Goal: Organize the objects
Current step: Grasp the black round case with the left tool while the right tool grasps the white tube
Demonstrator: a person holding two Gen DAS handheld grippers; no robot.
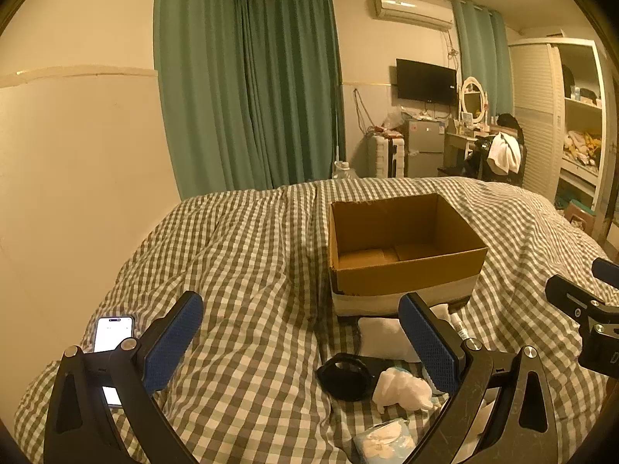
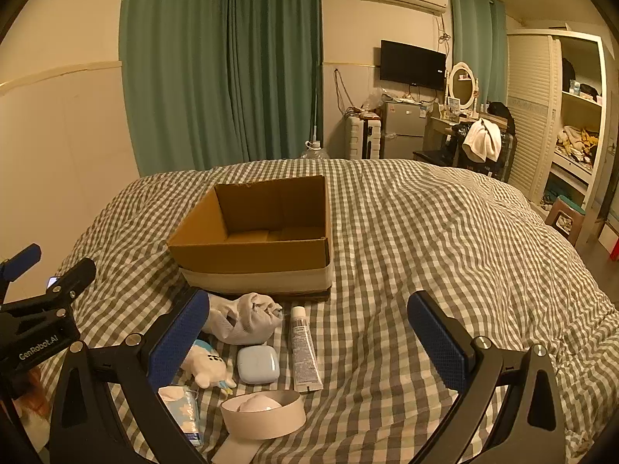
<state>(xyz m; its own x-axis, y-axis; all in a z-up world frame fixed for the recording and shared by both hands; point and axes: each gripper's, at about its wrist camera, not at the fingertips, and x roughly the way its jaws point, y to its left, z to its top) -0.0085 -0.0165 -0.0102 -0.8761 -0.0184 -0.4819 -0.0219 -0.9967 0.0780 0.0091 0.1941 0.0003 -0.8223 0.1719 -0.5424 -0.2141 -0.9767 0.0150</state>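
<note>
An open, empty cardboard box [image 1: 402, 270] [image 2: 251, 259] sits on the checked bed. Loose items lie in front of it: a white sock [image 2: 243, 321], a white tube [image 2: 305, 352], a pale blue case [image 2: 258, 364], a white plush toy [image 2: 205, 367], a tape roll [image 2: 263, 413] and a tissue pack [image 2: 182, 410]. The left wrist view shows a black ring-shaped object [image 1: 344, 377], a crumpled white wad [image 1: 402, 388] and the tissue pack [image 1: 383, 442]. My left gripper [image 1: 301, 340] is open and empty, left of the items. My right gripper [image 2: 309, 338] is open and empty above the tube.
A lit phone [image 1: 112, 340] lies on the bed [image 2: 425, 239] at the left, behind my left finger. Green curtains [image 1: 247, 89], a television [image 1: 425, 81], a small fridge [image 1: 423, 147], a laden chair [image 2: 479, 147] and a wardrobe [image 2: 557, 116] stand beyond the bed.
</note>
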